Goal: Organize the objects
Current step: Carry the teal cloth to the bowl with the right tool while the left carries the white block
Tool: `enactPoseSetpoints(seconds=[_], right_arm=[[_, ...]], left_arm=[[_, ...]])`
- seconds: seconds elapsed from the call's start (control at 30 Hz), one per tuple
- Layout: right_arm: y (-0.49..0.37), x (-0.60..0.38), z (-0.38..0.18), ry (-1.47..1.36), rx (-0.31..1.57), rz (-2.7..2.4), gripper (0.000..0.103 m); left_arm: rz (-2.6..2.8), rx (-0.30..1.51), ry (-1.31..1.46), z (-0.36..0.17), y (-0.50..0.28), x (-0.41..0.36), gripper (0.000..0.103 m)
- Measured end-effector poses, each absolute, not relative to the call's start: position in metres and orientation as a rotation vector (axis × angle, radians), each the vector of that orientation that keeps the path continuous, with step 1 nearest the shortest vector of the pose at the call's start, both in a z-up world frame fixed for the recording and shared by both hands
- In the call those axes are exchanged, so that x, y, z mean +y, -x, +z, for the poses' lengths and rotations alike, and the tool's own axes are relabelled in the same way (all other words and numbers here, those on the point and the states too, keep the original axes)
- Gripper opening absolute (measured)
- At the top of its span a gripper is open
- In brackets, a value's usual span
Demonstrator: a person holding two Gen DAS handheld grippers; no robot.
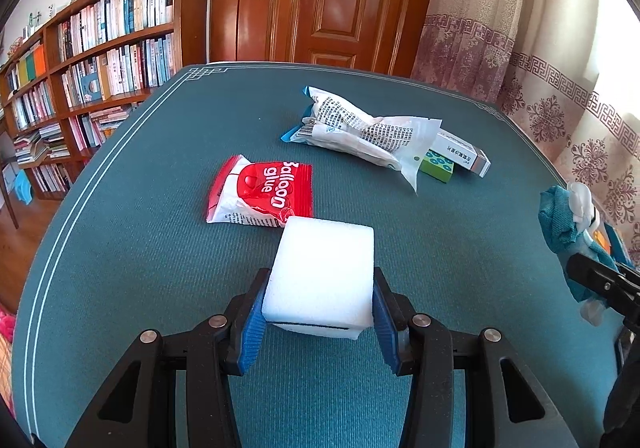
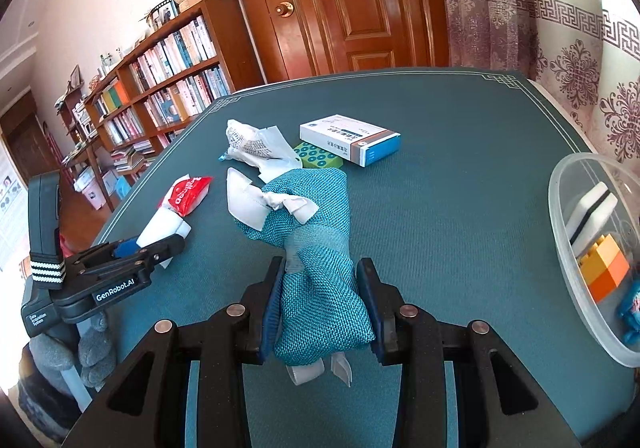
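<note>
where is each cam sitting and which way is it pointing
Left wrist view: sits on the left gripper, facing down over the table toward the door; its fingers clamp a white sponge block, and the right gripper shows at the right edge.
Right wrist view: sits on the right gripper, facing the same way; its fingers clamp a teal cloth pouch, and the left gripper shows at left.
Both share the balloon glue packet and the medicine box.

Your right tongs (image 2: 323, 304) are clamped on a teal woven pouch (image 2: 320, 232) with white ribbon ties, lifted over the green surface (image 2: 460, 208). At left, your left tongs (image 2: 160, 244) grip a white foam block (image 2: 160, 230). A clear tub (image 2: 560, 208) sits at right, holding toy bricks (image 2: 604, 268).
</note>
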State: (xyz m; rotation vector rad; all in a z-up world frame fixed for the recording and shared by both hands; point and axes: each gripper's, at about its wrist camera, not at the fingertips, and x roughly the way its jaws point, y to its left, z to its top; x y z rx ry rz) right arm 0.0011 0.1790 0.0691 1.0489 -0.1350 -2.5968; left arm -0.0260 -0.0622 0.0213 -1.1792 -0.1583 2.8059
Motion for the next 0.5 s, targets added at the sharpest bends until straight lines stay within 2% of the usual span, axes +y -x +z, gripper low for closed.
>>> enactPoseSetpoints(seconds=[0.5], right_arm=[[-0.012, 0.251, 0.089, -1.012, -0.240, -2.764, 0.037]], left_arm=[[2.764, -0.114, 1.131, 0.033, 0.014, -0.035, 0.050]])
